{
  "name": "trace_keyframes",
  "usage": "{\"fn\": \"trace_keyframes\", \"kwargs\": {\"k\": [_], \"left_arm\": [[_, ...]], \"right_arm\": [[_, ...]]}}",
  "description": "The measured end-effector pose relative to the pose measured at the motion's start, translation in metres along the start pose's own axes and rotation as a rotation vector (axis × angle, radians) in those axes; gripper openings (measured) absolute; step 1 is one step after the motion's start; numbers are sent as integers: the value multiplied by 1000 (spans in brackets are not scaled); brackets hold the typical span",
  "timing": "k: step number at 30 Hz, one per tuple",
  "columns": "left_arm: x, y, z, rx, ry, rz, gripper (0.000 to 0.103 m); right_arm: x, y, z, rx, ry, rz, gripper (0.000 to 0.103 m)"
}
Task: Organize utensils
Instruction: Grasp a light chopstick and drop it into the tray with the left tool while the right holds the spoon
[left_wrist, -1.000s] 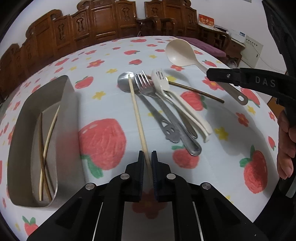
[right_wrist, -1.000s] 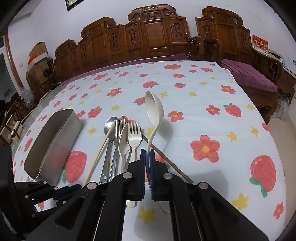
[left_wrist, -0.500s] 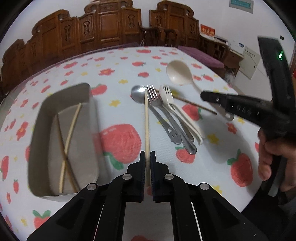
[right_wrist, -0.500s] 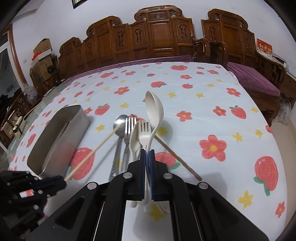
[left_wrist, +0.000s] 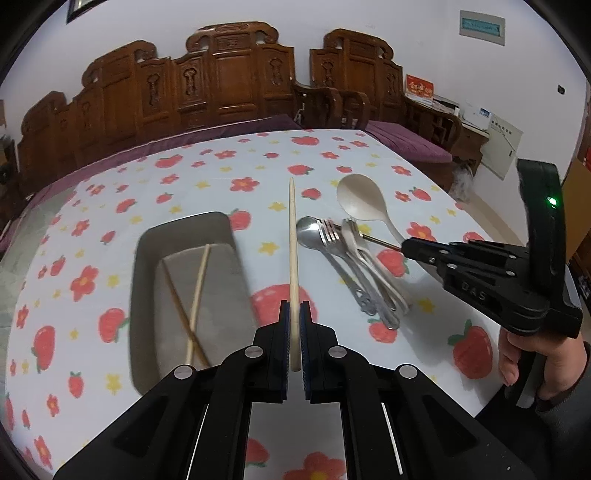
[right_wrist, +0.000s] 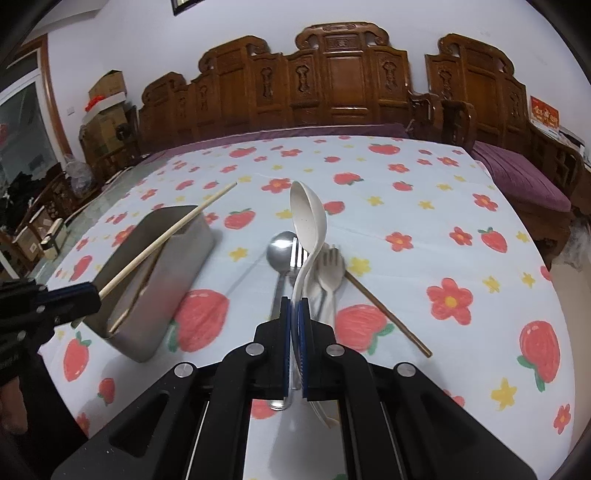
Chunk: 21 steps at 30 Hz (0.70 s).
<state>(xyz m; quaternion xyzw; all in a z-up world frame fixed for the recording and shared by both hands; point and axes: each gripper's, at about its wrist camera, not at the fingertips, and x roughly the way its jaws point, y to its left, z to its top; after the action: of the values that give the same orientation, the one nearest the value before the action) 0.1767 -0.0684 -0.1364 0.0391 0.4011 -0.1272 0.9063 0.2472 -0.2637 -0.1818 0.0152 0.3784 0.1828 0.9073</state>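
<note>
My left gripper (left_wrist: 294, 334) is shut on a pale wooden chopstick (left_wrist: 293, 258) and holds it in the air, just right of the metal tray (left_wrist: 147, 295). The tray holds two chopsticks (left_wrist: 195, 306). My right gripper (right_wrist: 294, 325) is shut on the handle of a cream ladle spoon (right_wrist: 306, 214), raised above the pile. On the cloth lie a steel spoon (right_wrist: 281, 251), a steel fork (right_wrist: 297, 254), a cream fork (right_wrist: 330, 269) and a brown chopstick (right_wrist: 388, 317). The right gripper also shows in the left wrist view (left_wrist: 406, 246), and the left gripper in the right wrist view (right_wrist: 92, 295).
The table (right_wrist: 406, 206) has a white cloth printed with strawberries and flowers. Carved wooden chairs (right_wrist: 332, 85) stand along the far edge. The table's right edge drops toward a purple cushioned seat (right_wrist: 517, 173).
My left gripper has lifted the pale chopstick off the pile and moved it left toward the tray. My right gripper has raised the cream ladle spoon slightly.
</note>
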Motion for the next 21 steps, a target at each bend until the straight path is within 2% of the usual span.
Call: {"fn": "trace_keyframes", "kwargs": {"k": [15,21], "left_arm": [[2,57,-13,-76,41,81,4],[15,71,-22,-97,88,95,4]], "right_arm": [[-14,31,3,-63,-38,59,5],[-12,37,3,-83,-31,63,5]]}}
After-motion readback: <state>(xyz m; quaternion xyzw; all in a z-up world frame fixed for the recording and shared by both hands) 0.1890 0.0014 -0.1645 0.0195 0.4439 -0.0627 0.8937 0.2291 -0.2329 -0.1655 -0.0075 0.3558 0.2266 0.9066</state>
